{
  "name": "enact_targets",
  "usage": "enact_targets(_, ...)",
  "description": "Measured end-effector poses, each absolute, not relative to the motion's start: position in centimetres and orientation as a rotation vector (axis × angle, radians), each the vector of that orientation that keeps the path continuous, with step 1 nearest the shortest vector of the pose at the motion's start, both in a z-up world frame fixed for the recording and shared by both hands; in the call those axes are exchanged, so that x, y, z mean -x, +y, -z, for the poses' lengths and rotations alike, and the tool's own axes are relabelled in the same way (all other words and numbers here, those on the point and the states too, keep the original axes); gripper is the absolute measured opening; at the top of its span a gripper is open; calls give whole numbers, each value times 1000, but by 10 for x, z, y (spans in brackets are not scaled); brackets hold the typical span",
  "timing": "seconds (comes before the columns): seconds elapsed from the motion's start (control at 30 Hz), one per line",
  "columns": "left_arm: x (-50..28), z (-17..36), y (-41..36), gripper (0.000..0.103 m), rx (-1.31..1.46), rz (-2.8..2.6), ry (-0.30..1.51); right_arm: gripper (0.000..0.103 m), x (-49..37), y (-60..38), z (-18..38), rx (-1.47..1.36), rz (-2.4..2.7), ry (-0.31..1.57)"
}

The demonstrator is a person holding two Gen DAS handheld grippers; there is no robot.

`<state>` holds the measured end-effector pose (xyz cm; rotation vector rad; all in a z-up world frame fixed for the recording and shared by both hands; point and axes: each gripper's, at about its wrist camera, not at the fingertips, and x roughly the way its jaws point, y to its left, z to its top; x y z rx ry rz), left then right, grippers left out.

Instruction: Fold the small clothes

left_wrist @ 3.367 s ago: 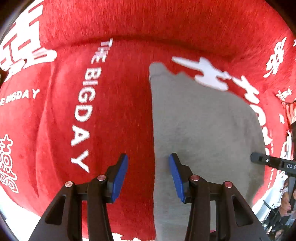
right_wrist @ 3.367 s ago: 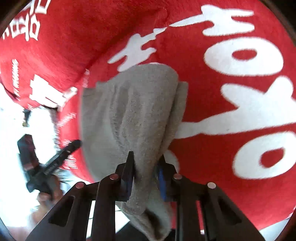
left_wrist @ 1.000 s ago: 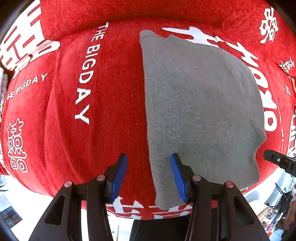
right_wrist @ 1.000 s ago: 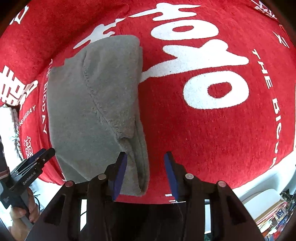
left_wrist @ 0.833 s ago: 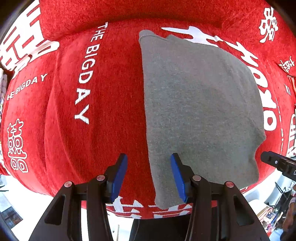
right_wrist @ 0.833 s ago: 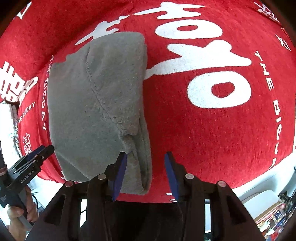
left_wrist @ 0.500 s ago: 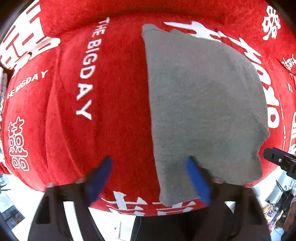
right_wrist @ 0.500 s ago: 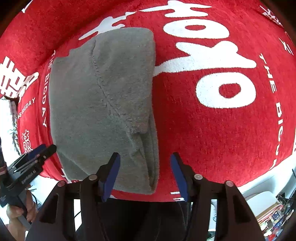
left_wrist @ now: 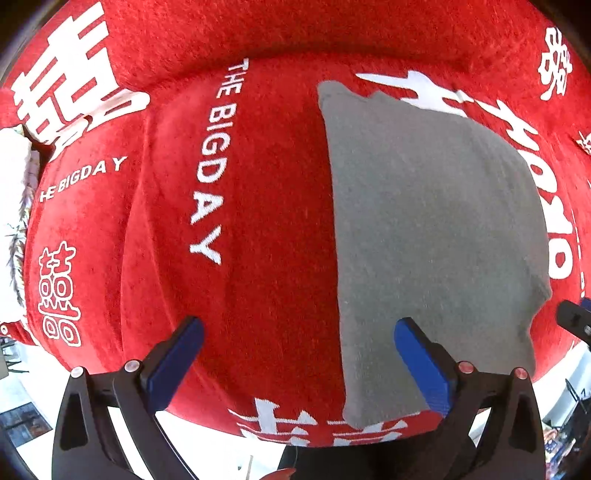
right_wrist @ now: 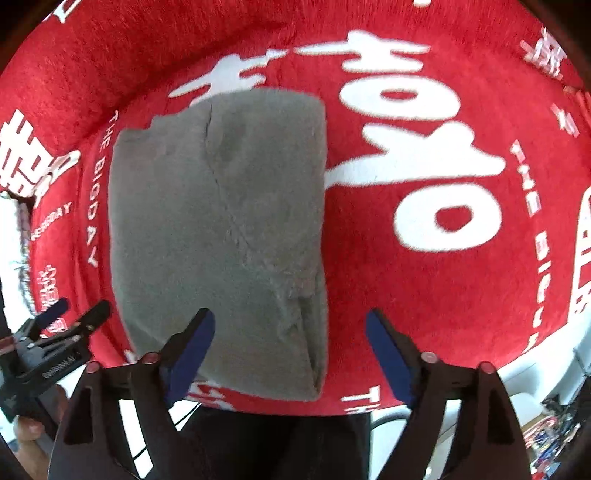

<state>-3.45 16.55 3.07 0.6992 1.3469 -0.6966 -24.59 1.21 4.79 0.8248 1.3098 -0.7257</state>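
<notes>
A grey folded garment [left_wrist: 436,236] lies flat on the red blanket [left_wrist: 258,221]. It also shows in the right wrist view [right_wrist: 221,229], with its folded edge on the right side. My left gripper [left_wrist: 299,354] is wide open and empty above the garment's left edge near the blanket's front. My right gripper [right_wrist: 288,339] is wide open and empty above the garment's near right corner. Each gripper shows in the other's view: the right one at the far right [left_wrist: 574,321], the left one at the lower left [right_wrist: 51,347].
The red blanket carries white lettering and large white characters [right_wrist: 424,155]. Its raised back edge [left_wrist: 295,33] runs along the top. The front edge drops to a light floor [left_wrist: 207,443]. Clutter sits at the lower right [right_wrist: 554,417].
The right gripper has let go of the garment and opened wide. The left gripper has also opened wider. Both have pulled back from the garment, which now lies folded and flat.
</notes>
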Motion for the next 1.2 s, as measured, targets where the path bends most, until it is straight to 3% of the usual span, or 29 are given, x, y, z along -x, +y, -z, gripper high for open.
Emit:
enact_targets(0.4, 30, -56, 156, 103, -689, 691, 1286, 103, 234, 9, -83, -723, 772, 1242)
enact_targets(1.2, 36, -59, 147, 103, -703, 699, 1274, 103, 235, 4, -79, -722, 799, 1262)
